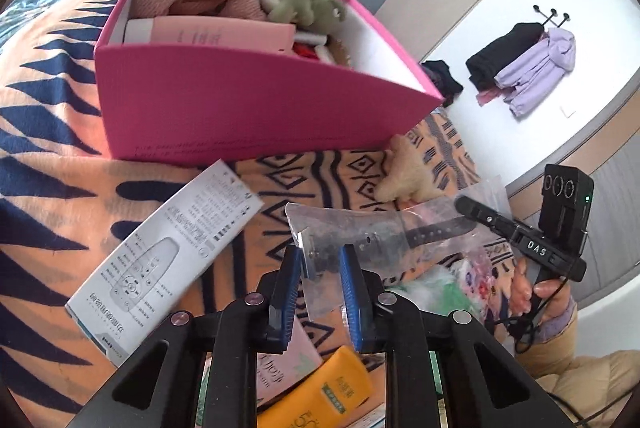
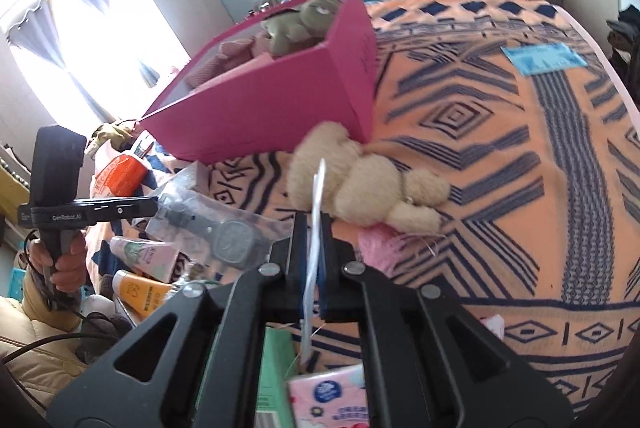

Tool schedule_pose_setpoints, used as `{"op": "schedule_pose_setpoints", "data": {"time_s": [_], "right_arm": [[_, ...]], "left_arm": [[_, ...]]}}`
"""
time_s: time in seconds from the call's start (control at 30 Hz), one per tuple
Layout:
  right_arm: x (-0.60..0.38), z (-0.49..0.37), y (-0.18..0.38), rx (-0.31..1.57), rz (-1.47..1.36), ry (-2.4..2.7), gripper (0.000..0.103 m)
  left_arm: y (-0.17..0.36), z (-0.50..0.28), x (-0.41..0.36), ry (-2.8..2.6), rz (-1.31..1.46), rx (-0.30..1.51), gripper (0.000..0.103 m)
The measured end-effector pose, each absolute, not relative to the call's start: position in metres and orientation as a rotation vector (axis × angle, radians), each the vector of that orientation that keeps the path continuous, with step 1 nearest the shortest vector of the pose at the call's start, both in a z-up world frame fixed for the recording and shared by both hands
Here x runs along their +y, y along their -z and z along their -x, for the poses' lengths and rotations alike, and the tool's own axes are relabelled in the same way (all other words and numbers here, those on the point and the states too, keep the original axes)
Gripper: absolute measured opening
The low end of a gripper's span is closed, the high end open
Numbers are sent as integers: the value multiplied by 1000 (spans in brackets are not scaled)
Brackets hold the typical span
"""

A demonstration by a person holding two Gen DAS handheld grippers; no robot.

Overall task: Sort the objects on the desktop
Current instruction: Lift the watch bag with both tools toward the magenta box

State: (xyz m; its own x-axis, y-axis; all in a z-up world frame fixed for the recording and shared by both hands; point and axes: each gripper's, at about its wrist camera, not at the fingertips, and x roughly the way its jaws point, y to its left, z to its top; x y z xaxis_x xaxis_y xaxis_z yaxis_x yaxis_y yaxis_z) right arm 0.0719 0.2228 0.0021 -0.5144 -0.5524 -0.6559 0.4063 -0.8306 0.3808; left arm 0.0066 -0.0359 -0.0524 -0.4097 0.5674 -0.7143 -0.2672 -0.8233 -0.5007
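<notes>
A clear plastic bag [image 1: 372, 240] with a black wristwatch [image 2: 234, 242] in it hangs above the patterned blanket. My left gripper [image 1: 320, 264] has the bag's near edge between its blue pads, with a gap still showing. My right gripper [image 2: 314, 228] is shut on a thin white edge of the same bag [image 2: 316, 220]; it also shows in the left wrist view [image 1: 472, 208]. The pink box [image 1: 256, 100] behind holds plush toys and a pink tube. A beige plush toy [image 2: 360, 180] lies beside the box.
A white remote-control carton [image 1: 168, 248] lies left on the blanket [image 2: 500, 156]. An orange sunscreen tube [image 1: 320, 392], a pink tube [image 2: 144, 256], a tissue pack [image 2: 332, 400] and a green box [image 2: 276, 380] lie near me. Clothes hang on wall hooks [image 1: 524, 64].
</notes>
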Motion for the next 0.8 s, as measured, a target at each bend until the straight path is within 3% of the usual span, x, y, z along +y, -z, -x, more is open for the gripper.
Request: {"op": "schedule_pose_setpoints", "data": {"time_s": [0.8], "right_arm": [[198, -73, -36, -188, -975, 2287, 5]], "left_arm": [[24, -16, -44, -2338, 1234, -384, 19]]}}
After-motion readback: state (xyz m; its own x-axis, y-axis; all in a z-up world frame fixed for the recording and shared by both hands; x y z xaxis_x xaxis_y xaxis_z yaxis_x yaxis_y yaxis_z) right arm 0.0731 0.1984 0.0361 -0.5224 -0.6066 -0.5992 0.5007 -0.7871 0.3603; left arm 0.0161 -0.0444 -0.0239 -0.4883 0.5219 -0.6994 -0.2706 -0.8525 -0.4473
